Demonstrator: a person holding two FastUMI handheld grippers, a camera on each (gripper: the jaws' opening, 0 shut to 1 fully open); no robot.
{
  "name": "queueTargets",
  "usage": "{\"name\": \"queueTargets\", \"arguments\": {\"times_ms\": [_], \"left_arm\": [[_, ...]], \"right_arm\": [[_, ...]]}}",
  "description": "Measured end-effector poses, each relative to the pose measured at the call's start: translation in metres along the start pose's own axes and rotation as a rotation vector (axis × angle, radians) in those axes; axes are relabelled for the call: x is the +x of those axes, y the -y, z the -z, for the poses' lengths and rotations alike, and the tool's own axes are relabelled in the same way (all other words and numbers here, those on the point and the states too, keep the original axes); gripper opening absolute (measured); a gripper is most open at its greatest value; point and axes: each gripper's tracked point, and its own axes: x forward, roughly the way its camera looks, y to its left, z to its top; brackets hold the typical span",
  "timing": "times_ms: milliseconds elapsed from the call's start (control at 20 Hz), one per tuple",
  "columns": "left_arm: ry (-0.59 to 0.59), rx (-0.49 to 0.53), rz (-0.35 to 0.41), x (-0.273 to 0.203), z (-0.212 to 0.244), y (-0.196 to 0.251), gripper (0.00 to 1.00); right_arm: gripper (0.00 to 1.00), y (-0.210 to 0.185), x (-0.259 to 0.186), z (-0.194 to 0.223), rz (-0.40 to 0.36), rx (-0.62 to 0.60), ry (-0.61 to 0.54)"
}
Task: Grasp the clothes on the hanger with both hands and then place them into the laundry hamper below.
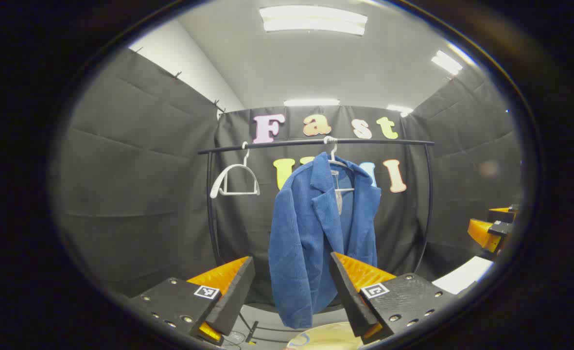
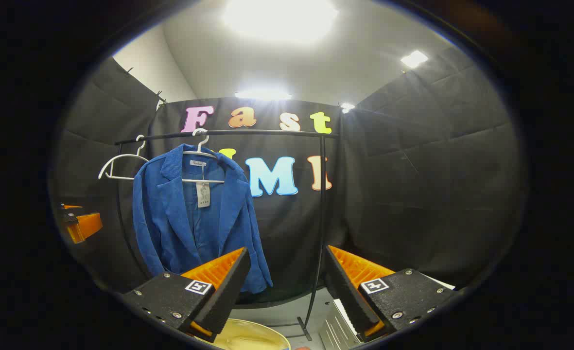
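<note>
Here we see a blue jacket (image 1: 318,233) hanging from a white hanger (image 1: 334,156) on a black rail (image 1: 316,142), toward the rail's right end in the left gripper view. In the right gripper view the same jacket (image 2: 194,218) hangs nearer the rail's (image 2: 228,132) left end, open at the front, with a tag (image 2: 202,193) dangling from the hanger (image 2: 200,148). An empty white hanger (image 1: 233,177) hangs from the rail near its left end, apart from the jacket; we find it again in the right gripper view (image 2: 121,165), just beside the jacket's shoulder.

Our left gripper (image 1: 291,282) is spread wide with nothing between its fingers; the jacket's lower part shows through the gap, farther off and untouched. Our right gripper (image 2: 284,277) is likewise spread wide and holds nothing; the rail's right upright post (image 2: 318,228) shows in its gap.

Below the jacket we make out a pale rounded rim, the hamper (image 1: 323,338), at the bottom of the left gripper view, and again at the bottom of the right gripper view (image 2: 248,338). The other gripper shows at the far right of the left gripper view and at the far left of the right gripper view, well apart from the jacket.
</note>
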Motion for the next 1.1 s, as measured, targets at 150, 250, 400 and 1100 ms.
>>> {"name": "queueTargets", "arguments": {"times_ms": [150,250,400,1100], "left_arm": [[0.011,0.013,0.000,-0.003,-0.003,0.000,0.95],[0.015,0.017,0.000,-0.003,-0.005,0.000,0.95],[0.018,0.013,-0.003,-0.007,-0.004,0.000,0.95],[0.039,0.000,-0.039,0.003,-0.034,-0.004,0.95]], "right_arm": [[0.95,-0.001,0.000,-0.002,-0.005,0.003,0.007],[0.95,-0.003,0.000,-0.001,-0.009,0.000,0.008],[0.95,-0.005,-0.001,-0.001,-0.016,-0.004,0.008],[0.95,-0.014,0.027,-0.028,-0.062,0.000,0.065]]}}
